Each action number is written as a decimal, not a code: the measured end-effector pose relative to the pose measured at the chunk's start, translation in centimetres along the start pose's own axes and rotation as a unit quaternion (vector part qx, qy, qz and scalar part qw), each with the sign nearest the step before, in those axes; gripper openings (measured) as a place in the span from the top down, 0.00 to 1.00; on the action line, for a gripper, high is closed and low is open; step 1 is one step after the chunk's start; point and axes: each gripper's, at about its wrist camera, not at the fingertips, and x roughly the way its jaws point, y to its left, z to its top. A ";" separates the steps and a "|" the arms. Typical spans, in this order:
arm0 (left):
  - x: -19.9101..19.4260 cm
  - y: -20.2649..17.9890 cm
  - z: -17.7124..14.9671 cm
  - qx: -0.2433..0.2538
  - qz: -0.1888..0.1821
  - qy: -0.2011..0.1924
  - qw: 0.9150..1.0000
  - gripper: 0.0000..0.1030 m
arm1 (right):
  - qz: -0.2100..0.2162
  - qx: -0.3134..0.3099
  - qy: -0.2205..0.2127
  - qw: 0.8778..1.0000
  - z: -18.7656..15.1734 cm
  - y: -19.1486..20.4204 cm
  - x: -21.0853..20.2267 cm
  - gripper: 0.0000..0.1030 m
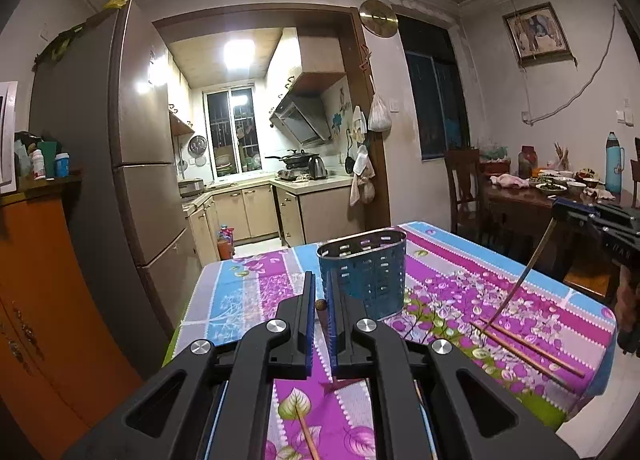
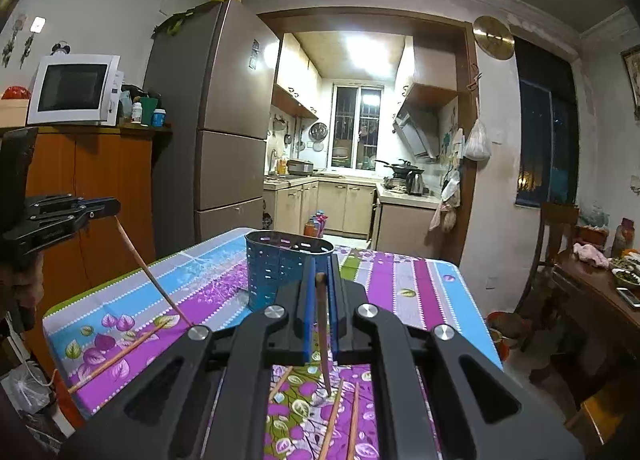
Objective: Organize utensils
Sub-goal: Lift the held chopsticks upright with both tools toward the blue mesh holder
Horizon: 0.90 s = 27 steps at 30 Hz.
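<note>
Both claws have a chopstick each. Nearest, the left claw (image 1: 320, 310) is pinched narrow on the butt end of a chopstick (image 1: 309, 436) that slants down to the worktop (image 1: 248, 292); the right claw (image 2: 320, 280) grips its own chopstick (image 2: 323, 340) the same way. More loose chopsticks (image 2: 334, 416) lie flat on the cloth. Further out stands the blue perforated holder (image 2: 276, 268), apparently empty. Risk as I see it: such thin end-grips could let a stick swivel or slip, or knock that light holder over. No readable writing anywhere; the embossing on the claw is too blurred.
</note>
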 end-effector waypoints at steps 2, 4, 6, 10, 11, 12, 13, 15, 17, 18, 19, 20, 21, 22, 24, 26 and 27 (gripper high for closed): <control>0.0 0.1 0.7 0.002 -0.001 -0.004 1.000 0.93 | 0.006 0.004 0.001 1.000 0.3 -0.2 0.3 0.95; 0.0 0.1 1.2 0.004 -0.001 -0.008 1.000 0.93 | 0.012 0.008 0.000 1.000 0.6 -0.4 0.4 0.95; -0.2 0.4 1.9 0.003 -0.005 -0.014 1.000 0.93 | 0.019 0.015 -0.003 1.000 1.2 -0.6 0.6 0.95; 0.0 0.8 3.0 -0.004 -0.015 -0.019 1.000 0.93 | 0.029 0.023 -0.009 0.999 2.4 -0.8 1.1 0.95; -0.1 0.9 3.3 -0.006 -0.018 -0.021 1.000 0.93 | 0.032 0.025 -0.010 0.999 2.6 -0.9 1.1 0.95; -0.1 0.9 3.4 -0.008 -0.019 -0.022 1.000 0.93 | 0.035 0.027 -0.011 0.999 2.8 -0.9 1.2 0.95; -0.1 0.9 3.5 -0.010 -0.022 -0.023 0.999 0.93 | 0.037 0.028 -0.011 0.999 2.9 -0.9 1.2 0.95; -0.2 0.9 3.6 -0.014 -0.026 -0.025 0.999 0.93 | 0.043 0.032 -0.011 0.999 3.3 -0.9 1.2 0.95; -0.1 1.0 3.7 -0.018 -0.031 -0.025 0.999 0.93 | 0.047 0.034 -0.011 0.998 3.6 -0.9 1.3 0.95; -0.1 1.1 3.9 -0.019 -0.032 -0.026 0.999 0.94 | 0.049 0.034 -0.012 0.998 3.7 -0.9 1.3 0.95; 0.0 1.1 4.0 -0.020 -0.034 -0.027 0.999 0.94 | 0.050 0.034 -0.012 0.998 3.8 -0.9 1.3 0.95; 0.1 1.1 4.1 -0.020 -0.036 -0.028 0.999 0.94 | 0.052 0.033 -0.013 0.998 4.1 -0.8 1.4 0.95; 0.4 1.1 4.5 -0.020 -0.040 -0.029 0.999 0.94 | 0.054 0.033 -0.014 0.998 4.5 -0.8 1.6 0.95; 0.8 1.1 4.9 -0.021 -0.044 -0.030 0.998 0.94 | 0.056 0.033 -0.016 0.998 4.8 -0.8 1.8 0.95; 1.5 1.1 5.8 -0.024 -0.052 -0.032 0.998 0.97 | 0.062 0.034 -0.017 0.997 5.6 -0.9 2.3 0.95; 2.1 1.1 6.7 -0.027 -0.059 -0.036 0.997 0.99 | 0.065 0.035 -0.019 0.997 6.3 -1.0 2.8 0.95; 2.3 1.0 7.0 -0.027 -0.061 -0.038 0.997 0.99 | 0.066 0.034 -0.019 0.997 6.6 -1.0 3.0 0.95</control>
